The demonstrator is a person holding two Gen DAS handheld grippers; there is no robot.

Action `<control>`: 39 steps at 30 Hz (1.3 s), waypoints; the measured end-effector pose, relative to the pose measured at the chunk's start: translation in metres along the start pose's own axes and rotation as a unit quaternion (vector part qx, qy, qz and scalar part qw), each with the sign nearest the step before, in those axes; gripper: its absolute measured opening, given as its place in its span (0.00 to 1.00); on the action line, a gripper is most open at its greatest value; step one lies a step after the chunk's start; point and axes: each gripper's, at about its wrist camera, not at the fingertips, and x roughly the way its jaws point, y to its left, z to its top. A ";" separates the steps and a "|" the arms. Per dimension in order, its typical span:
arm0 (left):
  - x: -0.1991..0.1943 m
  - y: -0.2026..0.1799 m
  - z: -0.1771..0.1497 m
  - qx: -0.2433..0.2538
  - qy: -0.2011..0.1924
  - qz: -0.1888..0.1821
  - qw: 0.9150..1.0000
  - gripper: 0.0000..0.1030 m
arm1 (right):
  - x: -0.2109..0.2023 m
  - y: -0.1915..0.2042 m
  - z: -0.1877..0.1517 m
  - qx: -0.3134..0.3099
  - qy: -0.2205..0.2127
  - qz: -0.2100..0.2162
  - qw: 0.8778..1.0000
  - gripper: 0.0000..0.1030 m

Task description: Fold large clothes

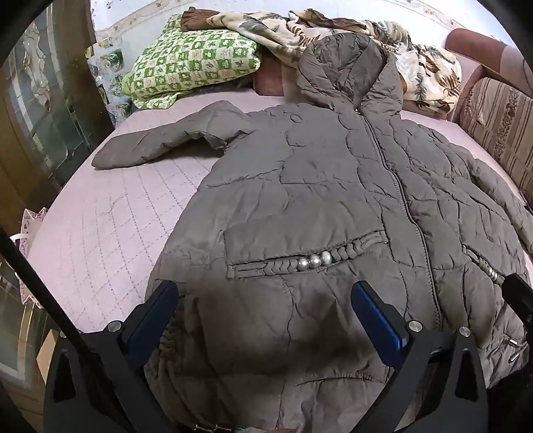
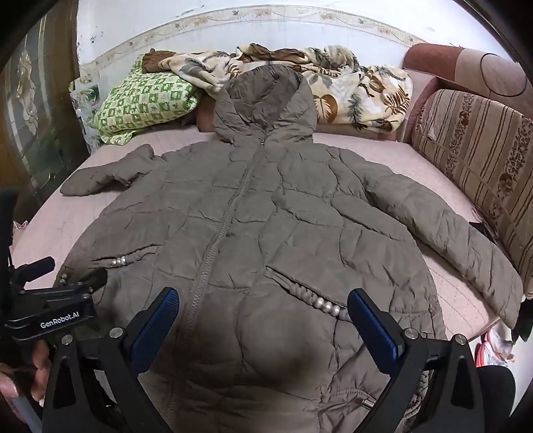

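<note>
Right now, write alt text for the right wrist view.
A grey-brown hooded puffer jacket lies zipped and face up on a pink quilted bed, sleeves spread. The open right gripper hovers over its hem, holding nothing. A green pillow and a leaf-print blanket lie behind the hood.

A bed with a pink quilted cover (image 2: pixel 416 173) fills the room, a green checked pillow (image 2: pixel 143 103) and leaf-print blanket (image 2: pixel 359 90) heaped at its head beneath a white wall with a floral border (image 2: pixel 266 16); a striped cushion (image 2: pixel 479 160) flanks one side, a glass-panelled wooden door (image 1: pixel 36 126) the other
</note>
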 end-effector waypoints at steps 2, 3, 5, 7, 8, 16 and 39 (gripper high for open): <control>-0.001 0.002 0.000 -0.001 0.001 0.002 1.000 1.00 | 0.001 -0.001 -0.001 0.001 0.000 0.001 1.000 0.99; -0.001 0.003 0.000 -0.001 0.001 0.001 1.000 1.00 | 0.000 -0.002 -0.002 0.003 0.000 0.001 1.000 0.99; -0.002 0.004 0.000 -0.002 0.004 0.000 1.000 1.00 | 0.001 -0.001 -0.001 0.004 0.002 -0.001 1.000 0.99; -0.002 0.003 0.000 -0.001 0.004 0.001 1.000 1.00 | 0.001 -0.003 -0.001 0.008 0.005 -0.002 1.000 0.99; -0.002 0.004 -0.001 -0.001 0.005 0.002 1.000 1.00 | 0.001 -0.003 -0.001 0.010 0.006 -0.001 1.000 0.99; -0.001 0.003 -0.001 -0.002 0.005 0.000 1.000 1.00 | 0.004 -0.006 -0.002 0.018 0.015 -0.003 1.000 0.99; 0.003 0.002 0.000 -0.002 0.008 -0.004 1.000 1.00 | 0.005 -0.009 -0.002 0.020 0.019 -0.003 1.000 0.99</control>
